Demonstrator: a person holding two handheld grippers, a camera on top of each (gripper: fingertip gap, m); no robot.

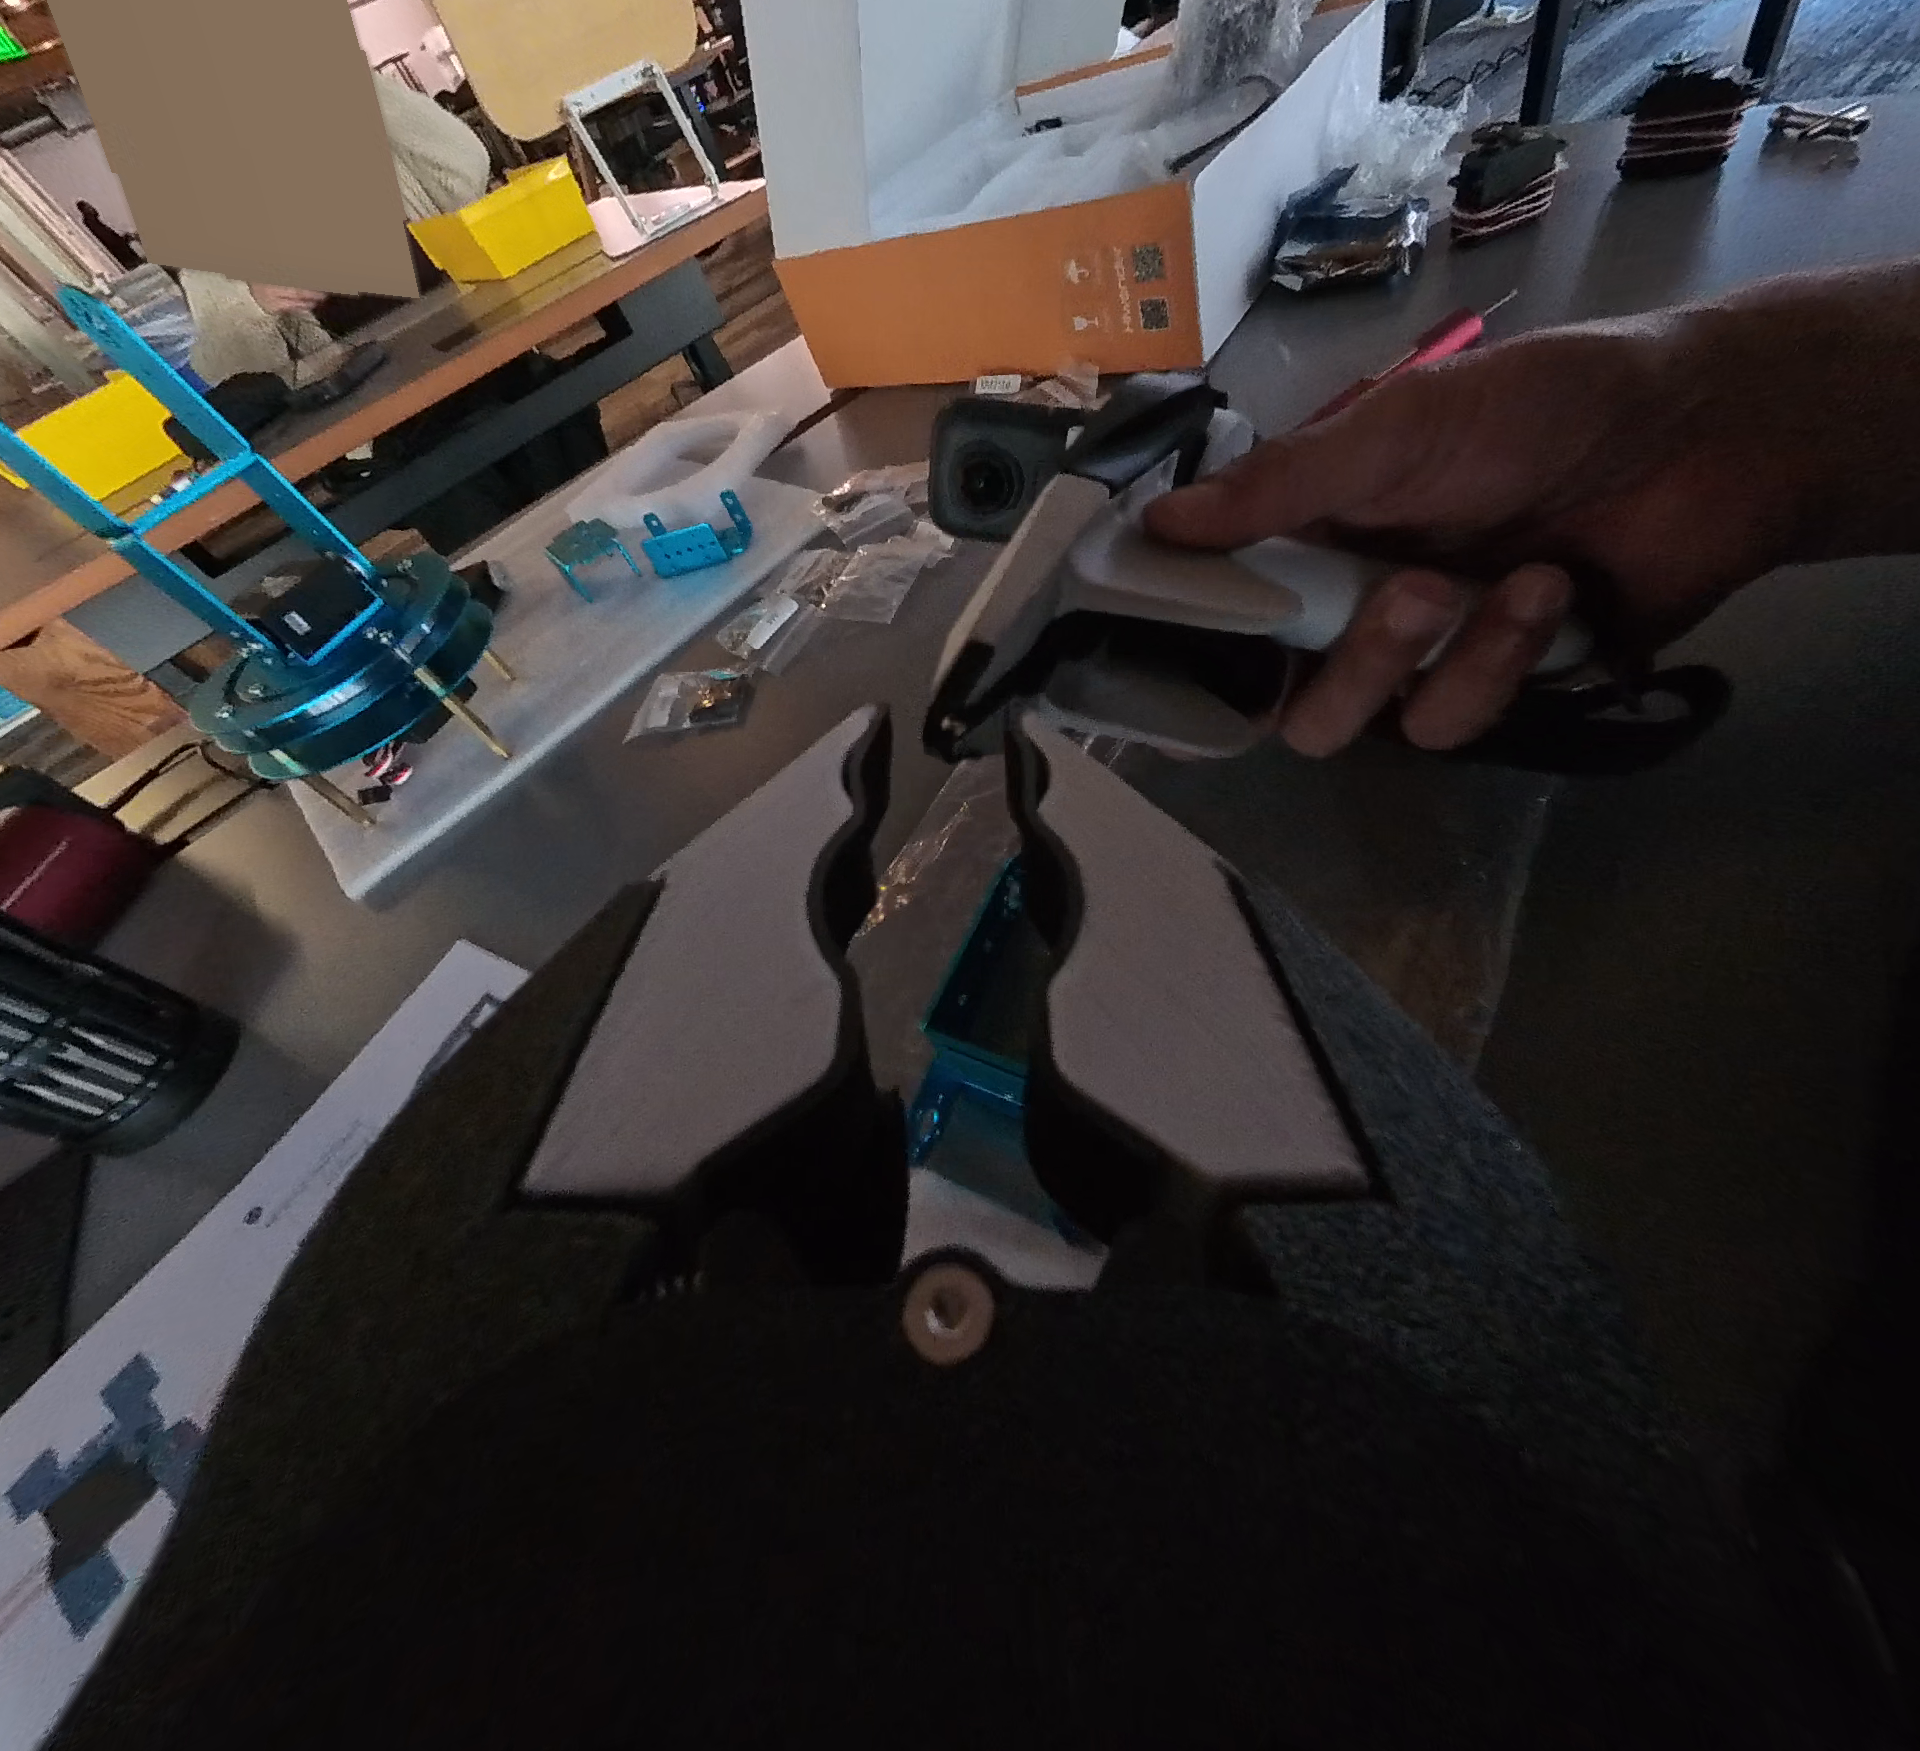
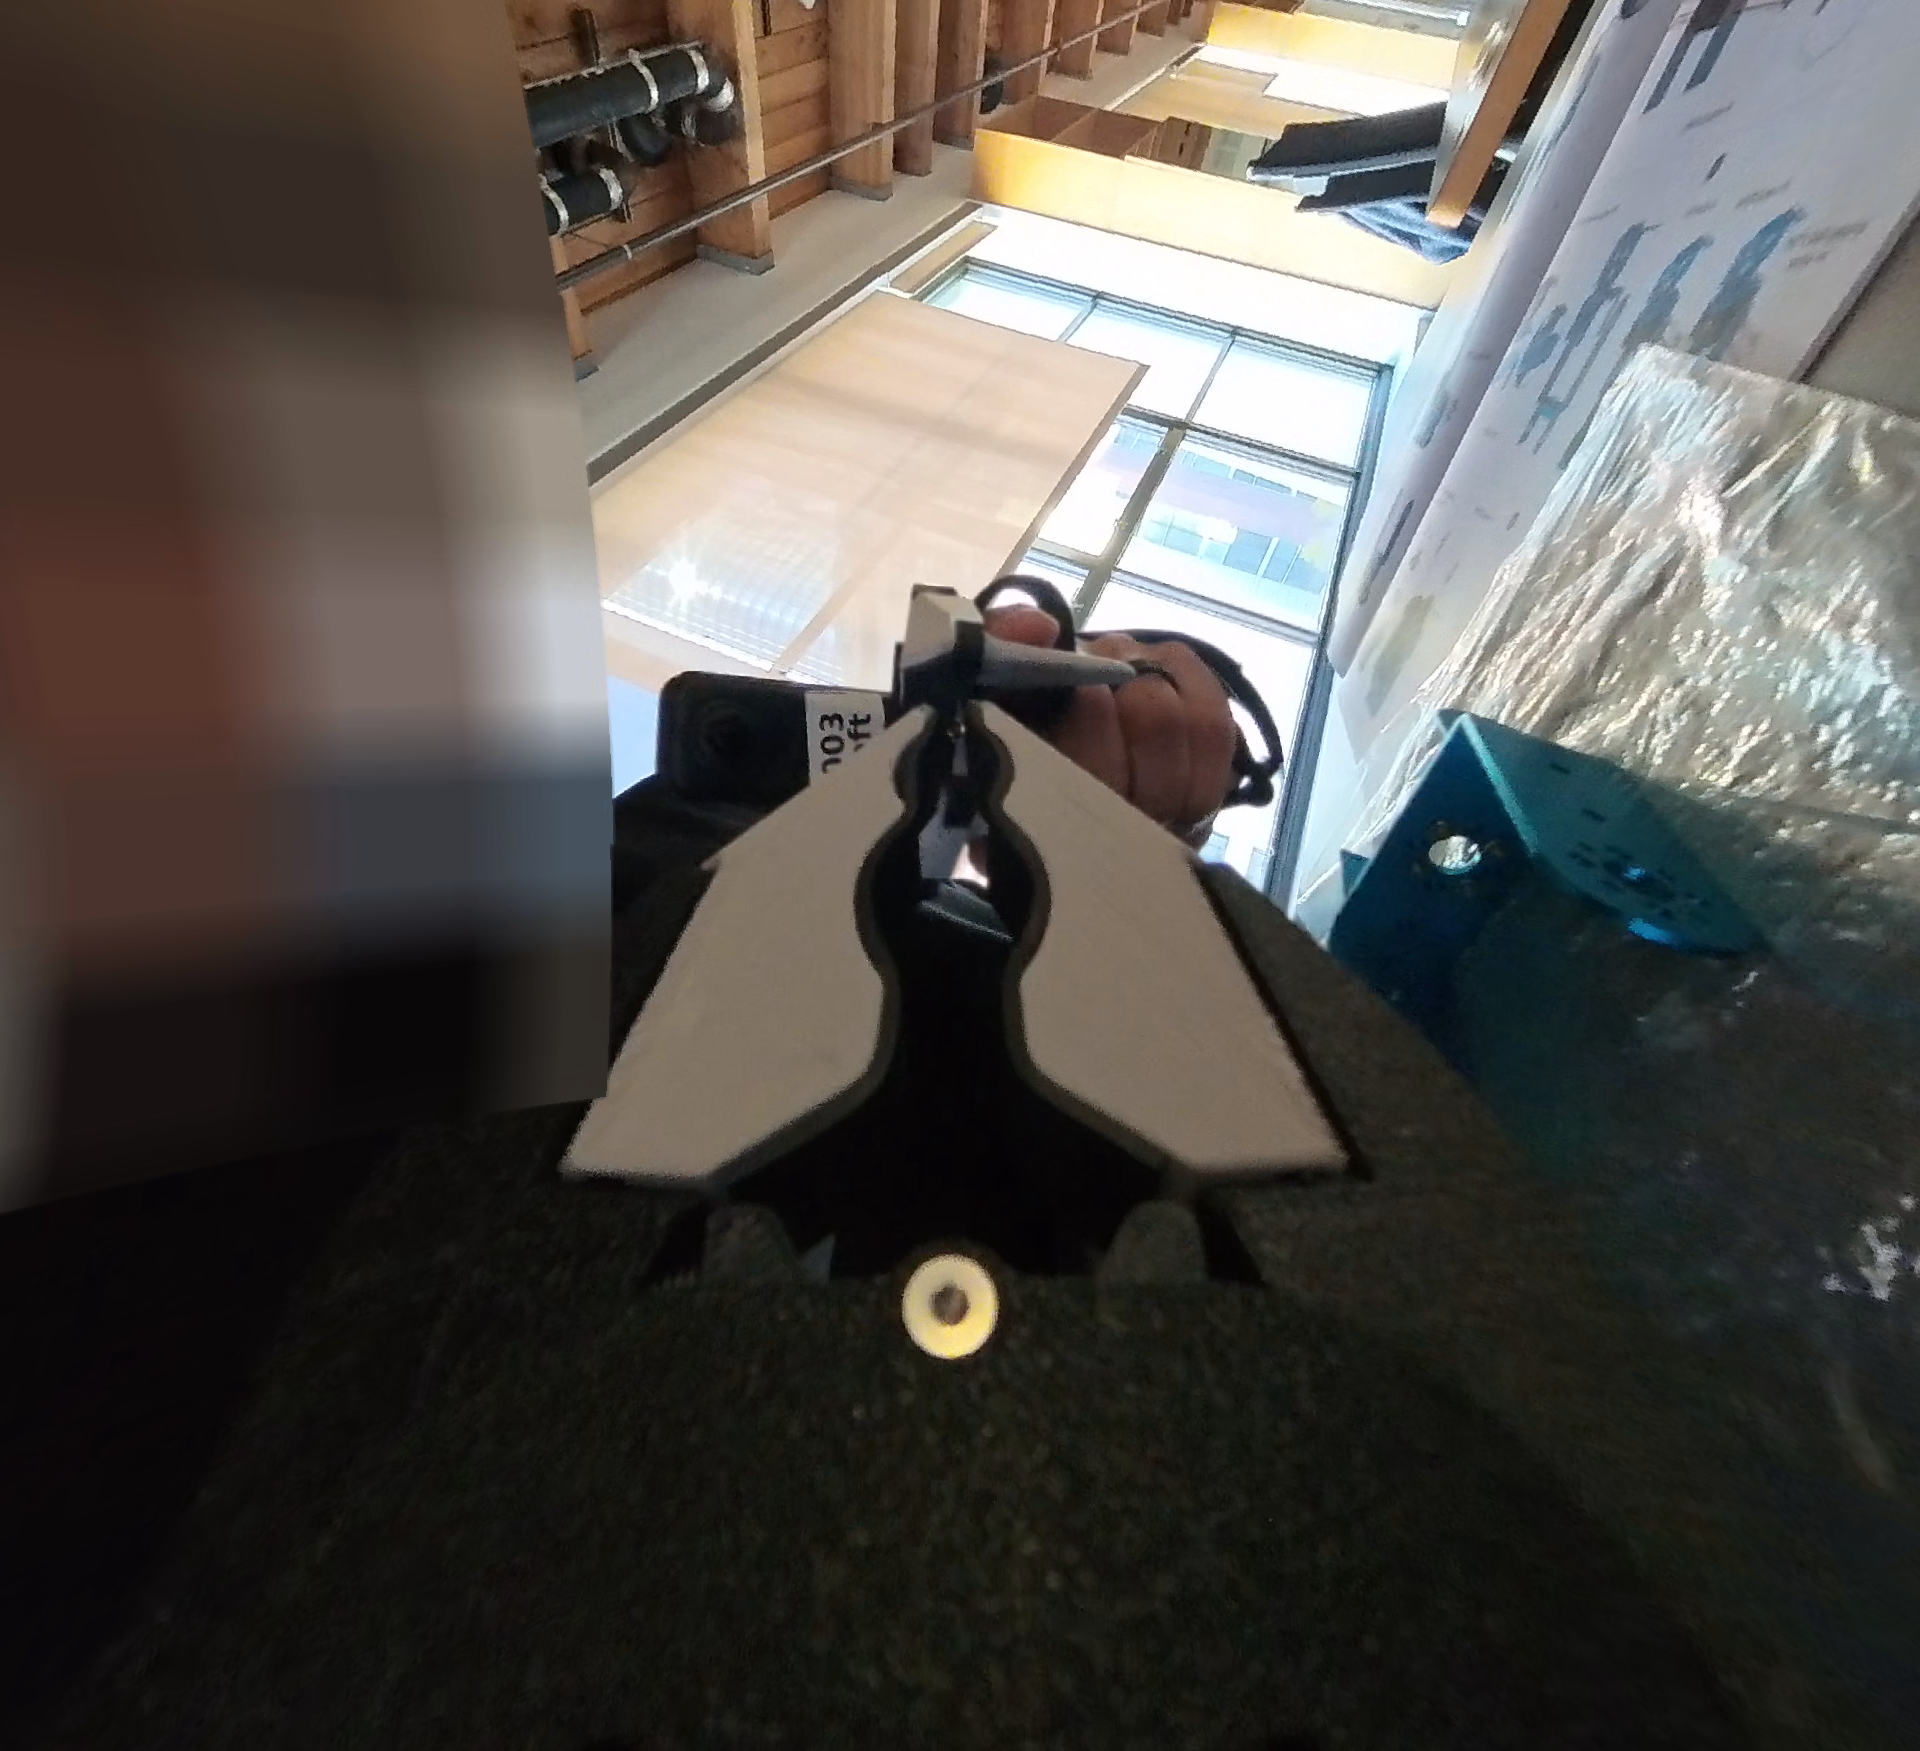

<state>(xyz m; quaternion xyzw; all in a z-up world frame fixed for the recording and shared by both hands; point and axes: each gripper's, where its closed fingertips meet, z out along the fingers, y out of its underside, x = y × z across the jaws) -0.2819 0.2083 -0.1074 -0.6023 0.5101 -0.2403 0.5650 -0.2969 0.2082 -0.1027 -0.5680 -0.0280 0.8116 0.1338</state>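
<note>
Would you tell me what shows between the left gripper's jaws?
In the left wrist view, a blue metal bracket inside a clear plastic bag shows in the gap, lying below them.

The blue metal bracket point(image 1: 971, 1067) lies mostly hidden between and beneath the left tongs point(image 1: 951, 745), inside a crinkled clear bag point(image 1: 956, 828). In the right wrist view the same bracket point(image 2: 1538, 860) is cut by the dark tool body. The small packets point(image 1: 790, 600) on the surface point(image 1: 520, 870) are too small to identify.
</note>
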